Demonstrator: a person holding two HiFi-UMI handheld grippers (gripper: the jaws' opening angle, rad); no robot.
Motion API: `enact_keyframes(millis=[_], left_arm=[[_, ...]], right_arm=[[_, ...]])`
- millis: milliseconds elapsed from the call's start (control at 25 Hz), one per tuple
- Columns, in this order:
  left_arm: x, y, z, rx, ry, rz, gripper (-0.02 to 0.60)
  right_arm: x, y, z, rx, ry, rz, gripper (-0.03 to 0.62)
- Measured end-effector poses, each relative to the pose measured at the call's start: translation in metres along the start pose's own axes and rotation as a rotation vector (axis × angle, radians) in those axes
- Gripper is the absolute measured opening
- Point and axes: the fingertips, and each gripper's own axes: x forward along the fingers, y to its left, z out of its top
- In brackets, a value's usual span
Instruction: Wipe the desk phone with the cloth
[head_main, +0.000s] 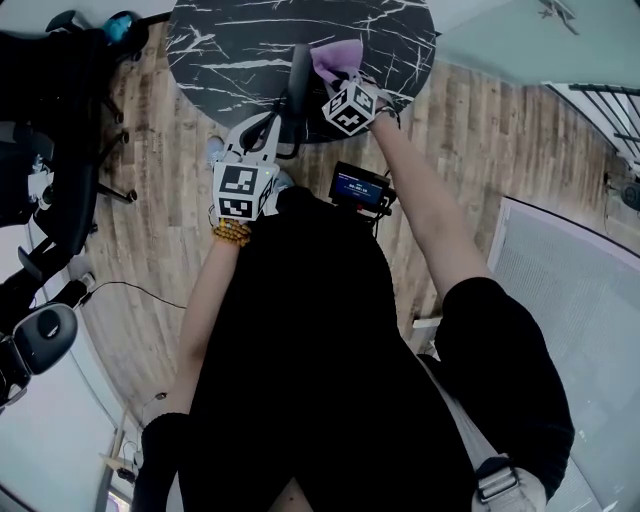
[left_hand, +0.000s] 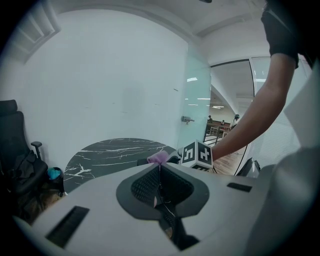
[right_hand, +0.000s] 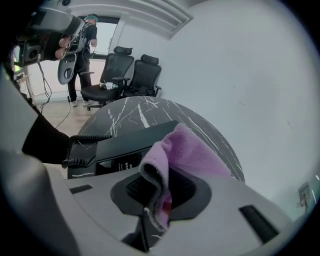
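Fingers (right_hand: 134, 189) of my right gripper (right_hand: 162, 175) are squeezed tight on the purple cloth (right_hand: 192, 150). One fold is pinched between them, and the rest puffs out past the tips. My left gripper (left_hand: 159, 169) has its fingers (left_hand: 145, 185) pressed together with nothing between them.

From the head view, the phone (head_main: 297, 72) sits at 12 o'clock from me, near the close edge of the round black table (head_main: 230, 45). The cloth is at about 1 o'clock from the phone and right next to it. My left gripper hangs back at about 7 o'clock from the phone, off the table's edge.

In the right gripper view, the phone is just past the cloth, toward 10 o'clock. Its long side seems to run from about 8 o'clock up to 2 o'clock. Its flat top faces up, and a small label faces me. The curly cord (right_hand: 82, 140) is at its 9 o'clock end. I cannot tell if the cloth touches the phone yet.

I think I am at the start of a wipe. The cloth is held and is beside the phone. Next I need to press the loose part down on the phone's top and rub along the long side, with a firm hold. I should stay clear of the cord. My left gripper could hold the phone so it does not slide.
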Motion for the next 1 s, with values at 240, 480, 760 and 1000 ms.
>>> enact_keyframes(millis=[240, 480, 760, 1000], left_arm=[[0.001, -0.003, 0.000, 0.000, -0.001, -0.005, 0.018], [0.001, -0.006, -0.001, 0.000, -0.001, -0.006, 0.018], [0.000, -0.004, -0.002, 0.002, 0.001, -0.003, 0.018], [0.000, -0.006, -0.002, 0.003, 0.000, -0.007, 0.018]], right_arm=[[-0.002, 0.006, -0.002, 0.028, 0.001, -0.008, 0.069], [-0.005, 0.013, -0.004, 0.020, 0.002, -0.019, 0.069], [-0.005, 0.026, -0.009, 0.033, 0.007, -0.014, 0.069], [-0.007, 0.039, -0.013, 0.039, 0.004, -0.003, 0.069]])
